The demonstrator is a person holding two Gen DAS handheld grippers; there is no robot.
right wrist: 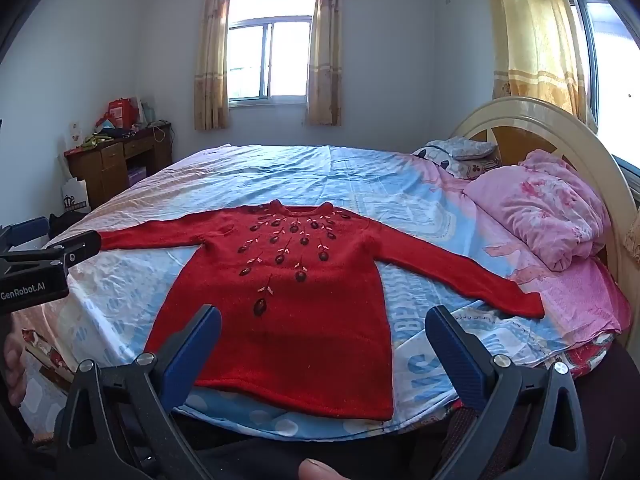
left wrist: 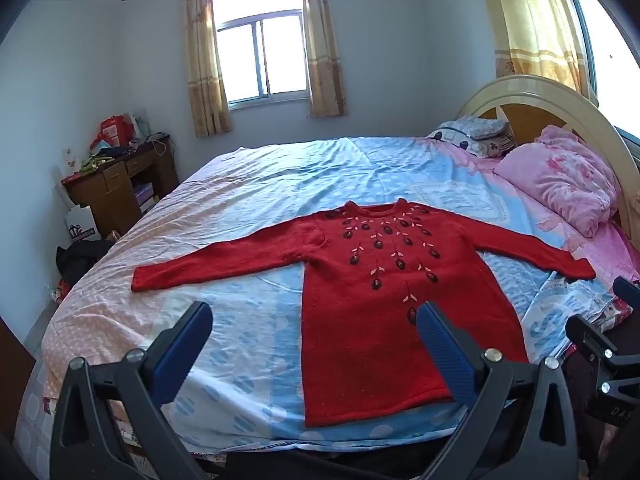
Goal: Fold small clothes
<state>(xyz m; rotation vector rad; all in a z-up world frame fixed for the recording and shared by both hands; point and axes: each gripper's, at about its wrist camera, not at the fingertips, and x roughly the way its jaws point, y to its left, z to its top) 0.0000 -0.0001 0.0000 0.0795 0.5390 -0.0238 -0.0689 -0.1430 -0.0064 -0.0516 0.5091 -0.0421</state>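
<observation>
Two blue-padded fingers of the left gripper (left wrist: 314, 316) are seen spread wide in the left wrist view, with nothing held between them. A red sweater (left wrist: 376, 292) is laid flat, front up, on the bed (left wrist: 248, 184), its hem near the near edge and its collar toward the middle. Both sleeves are stretched out sideways. The left finger (left wrist: 184, 344) is seen over bare sheet; the right finger (left wrist: 444, 356) is seen over the sweater's lower body. Part of the right gripper (left wrist: 600, 344) is visible at the right edge. A pink quilt (left wrist: 560, 180) is bunched against the headboard (left wrist: 532, 92) on the right side of the bed. A desk (left wrist: 116, 184) is seen past the bed's left edge.

From the right wrist view, the right gripper (right wrist: 322, 320) is likewise shown wide open and empty above the near edge. The sweater (right wrist: 296, 300) is seen between its fingers, the hem close to that edge. The left gripper (right wrist: 48, 256) is seen at the left, above the tip of one sleeve. The quilt (right wrist: 544, 208) is heaped at the bed's (right wrist: 280, 168) right side.
</observation>
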